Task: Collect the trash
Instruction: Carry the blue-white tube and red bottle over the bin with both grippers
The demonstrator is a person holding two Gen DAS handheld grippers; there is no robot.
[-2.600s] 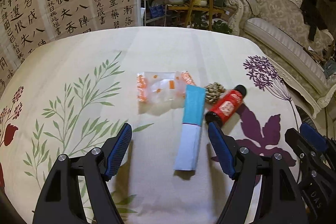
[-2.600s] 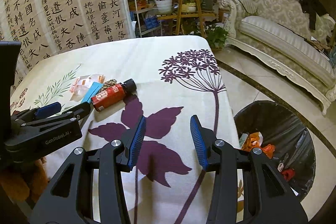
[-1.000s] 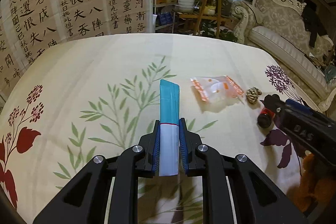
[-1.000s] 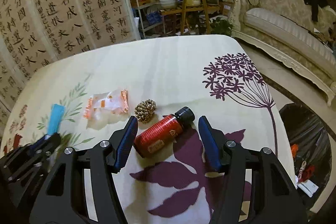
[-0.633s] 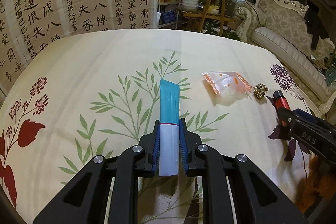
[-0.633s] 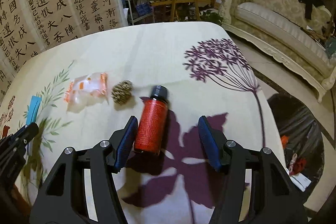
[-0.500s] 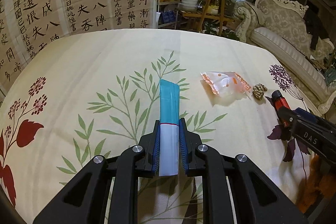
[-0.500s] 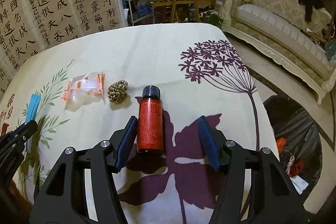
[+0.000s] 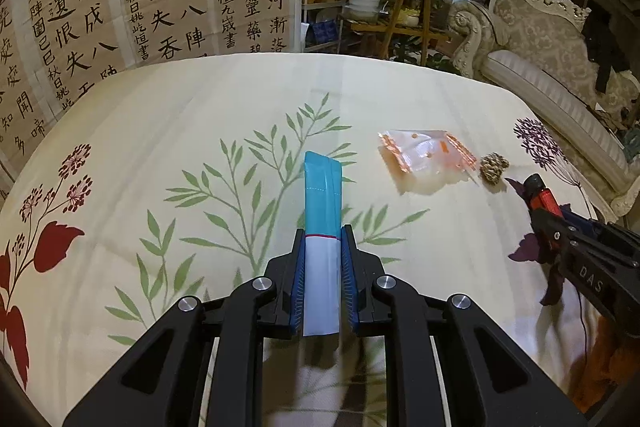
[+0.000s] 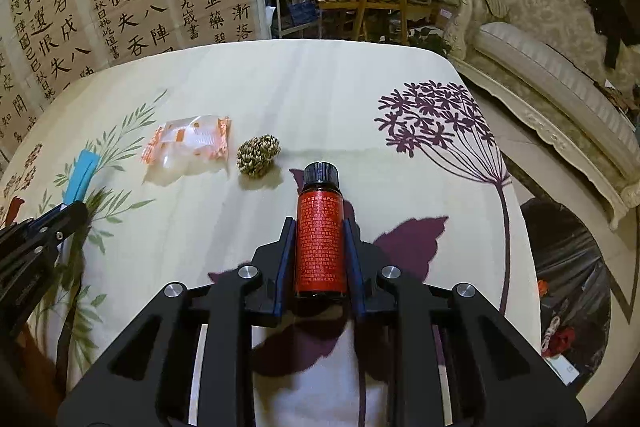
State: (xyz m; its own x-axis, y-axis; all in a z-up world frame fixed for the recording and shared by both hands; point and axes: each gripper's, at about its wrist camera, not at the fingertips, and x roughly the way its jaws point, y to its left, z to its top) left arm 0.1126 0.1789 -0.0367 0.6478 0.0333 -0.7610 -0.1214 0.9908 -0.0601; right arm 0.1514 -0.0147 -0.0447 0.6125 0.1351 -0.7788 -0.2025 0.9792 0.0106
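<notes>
On the flowery tablecloth (image 10: 320,99) our right gripper (image 10: 320,259) has just been closing and now pinches the red bottle (image 10: 320,239), cap pointing to 12 o'clock. Our left gripper (image 9: 322,279) squeezes the blue and white packet (image 9: 322,211). At 11 o'clock of the bottle lie a pine cone (image 10: 258,155) and an orange wrapper (image 10: 188,143).

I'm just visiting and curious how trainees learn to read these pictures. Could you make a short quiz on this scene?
1. True or false: the left gripper is shut on the blue packet.
2. What does the right gripper hold? A) pine cone B) red bottle C) orange wrapper
3. Which two items lie loose on the tablecloth?

Key: 1 true. 2 B, the red bottle. 3 The orange wrapper and the pine cone.
</notes>
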